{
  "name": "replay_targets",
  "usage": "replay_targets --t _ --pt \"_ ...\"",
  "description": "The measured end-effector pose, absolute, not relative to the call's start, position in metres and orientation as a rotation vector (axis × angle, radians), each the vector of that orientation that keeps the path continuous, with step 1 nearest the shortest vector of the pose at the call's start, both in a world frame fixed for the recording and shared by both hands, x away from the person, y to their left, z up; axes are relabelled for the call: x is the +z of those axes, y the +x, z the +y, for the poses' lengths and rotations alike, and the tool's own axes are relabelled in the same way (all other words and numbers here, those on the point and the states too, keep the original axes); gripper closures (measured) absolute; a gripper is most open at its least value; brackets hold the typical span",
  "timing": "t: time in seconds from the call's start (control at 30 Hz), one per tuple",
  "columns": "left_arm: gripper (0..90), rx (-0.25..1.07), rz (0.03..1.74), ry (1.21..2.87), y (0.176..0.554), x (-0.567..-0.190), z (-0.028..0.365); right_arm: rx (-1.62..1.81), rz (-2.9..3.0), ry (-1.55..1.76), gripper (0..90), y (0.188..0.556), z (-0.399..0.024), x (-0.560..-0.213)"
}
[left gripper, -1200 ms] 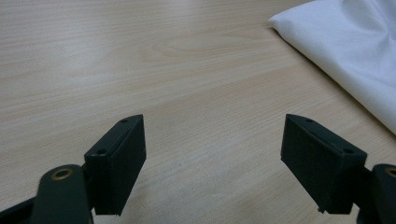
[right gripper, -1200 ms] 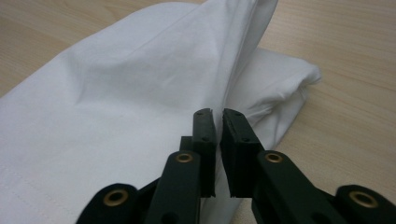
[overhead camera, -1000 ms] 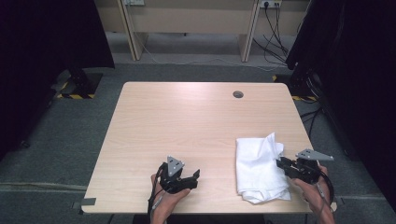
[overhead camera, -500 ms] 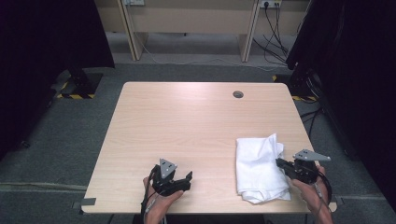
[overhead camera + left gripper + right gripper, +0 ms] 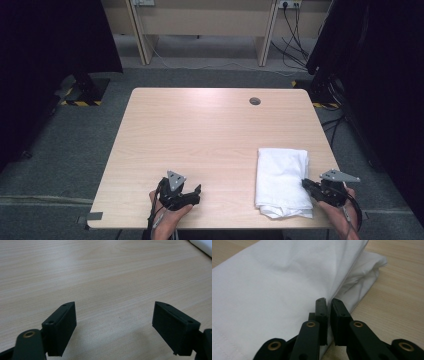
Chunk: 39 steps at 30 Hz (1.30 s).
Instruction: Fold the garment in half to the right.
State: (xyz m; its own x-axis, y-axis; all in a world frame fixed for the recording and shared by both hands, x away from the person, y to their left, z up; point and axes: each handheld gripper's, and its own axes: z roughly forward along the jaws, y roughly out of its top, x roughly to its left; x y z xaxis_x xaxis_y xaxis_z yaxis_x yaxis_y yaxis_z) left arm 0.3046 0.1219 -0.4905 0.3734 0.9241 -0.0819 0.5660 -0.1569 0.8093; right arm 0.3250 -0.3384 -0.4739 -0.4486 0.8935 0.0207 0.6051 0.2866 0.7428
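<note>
Cloth lies folded and white on the right side of the wooden surface, close to the near edge. That is how it looks from the high view. The right gripper is at the cloth's right edge, held in a hand at the bottom right. The left gripper is down at the near edge, well apart from the cloth, and it is not doing any work.

From the left gripper view, the two black jaws stand wide apart. Nothing is between them, just bare surface. A tiny white bit of the cloth peeks in at the top right corner.

From the right gripper view, the right gripper has its jaws almost together, and they have just been closing and easing a little. A thin fold of the cloth runs right down between them, so it is pinching the cloth's top layer at the edge. More layers lie bunched under it on the right.

The step in hand looks like folding the cloth, with the right gripper holding an edge. Next, I think it must keep its pinch tight and carry that edge gently, so the layer does not slip out. The left gripper could come over to hold the rest of the cloth down.
</note>
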Motion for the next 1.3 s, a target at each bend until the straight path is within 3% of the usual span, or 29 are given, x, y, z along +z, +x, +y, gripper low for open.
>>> replay_targets --t 0.17,0.23,0.3,0.5,0.87,0.97,1.03,1.07,1.3 --pt "18.8 0.563 1.299 1.840 0.305 -0.491 0.123 0.869 2.121 1.336 62.0 0.324 -0.334 -0.464" --pt "18.7 0.567 1.298 1.841 0.305 -0.491 0.123 0.863 2.100 1.313 58.4 0.321 -0.333 -0.458" --pt "18.8 0.568 1.296 1.842 0.304 -0.491 0.124 0.851 2.092 1.278 47.0 0.318 -0.327 -0.452" --pt "18.7 0.574 1.294 1.842 0.303 -0.491 0.128 0.901 2.193 1.197 33.0 0.317 -0.305 -0.451" --pt "18.6 0.579 1.307 1.829 0.301 -0.491 0.137 0.825 2.261 1.240 24.4 0.325 -0.297 -0.465" --pt "18.6 0.581 1.304 1.831 0.300 -0.491 0.137 0.812 2.265 1.288 15.1 0.328 -0.296 -0.469" --pt "18.6 0.580 1.303 1.832 0.300 -0.491 0.137 0.812 2.265 1.288 15.1 0.328 -0.296 -0.469" --pt "18.6 0.580 1.305 1.830 0.300 -0.491 0.138 0.811 2.264 1.318 9.3 0.329 -0.297 -0.470" --pt "18.6 0.583 1.303 1.833 0.300 -0.491 0.137 0.857 2.263 1.272 9.2 0.323 -0.295 -0.461"
